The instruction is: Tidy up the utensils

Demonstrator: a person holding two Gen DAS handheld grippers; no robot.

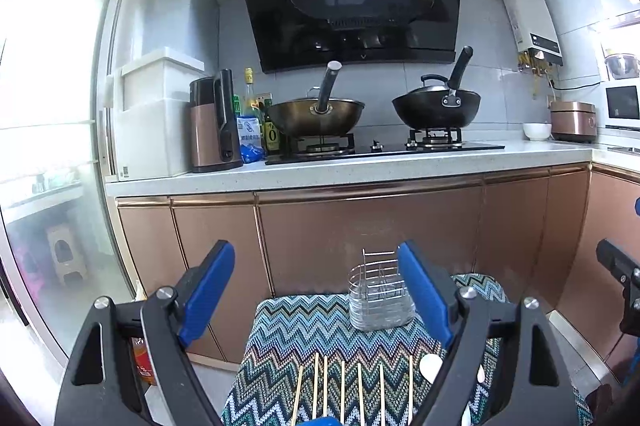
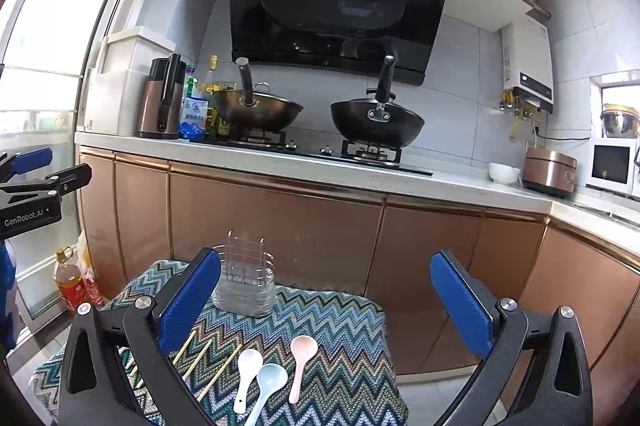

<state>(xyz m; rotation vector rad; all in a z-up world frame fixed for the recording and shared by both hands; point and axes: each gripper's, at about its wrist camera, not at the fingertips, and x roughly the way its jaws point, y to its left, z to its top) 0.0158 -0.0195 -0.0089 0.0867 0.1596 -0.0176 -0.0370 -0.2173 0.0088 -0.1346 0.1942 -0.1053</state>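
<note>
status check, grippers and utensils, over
Left gripper open, right gripper open, both empty. Chopsticks and three spoons flat on cloth, wire holder empty. Nothing in the way.

Zigzag teal-and-cream cloth (image 2: pixel 340 346), spoons (image 2: pixel 304 366) — pink, white, pale blue — copper cabinets (image 2: pixel 280 226)

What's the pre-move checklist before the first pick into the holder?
1. Left gripper open and holding nothing: ok.
2. Right gripper open and holding nothing: ok.
3. Wire utensil holder upright at the far end of the zigzag cloth: ok.
4. Holder free of utensils: looks so, though the wire mesh makes this hard to confirm.
5. Chopsticks lying side by side, apart from one another, ahead of the left gripper: ok.
6. Three spoons, white, light blue and pink, on the cloth ahead of the right gripper: ok, but white and blue bowls touch or overlap; cannot tell which.
</note>
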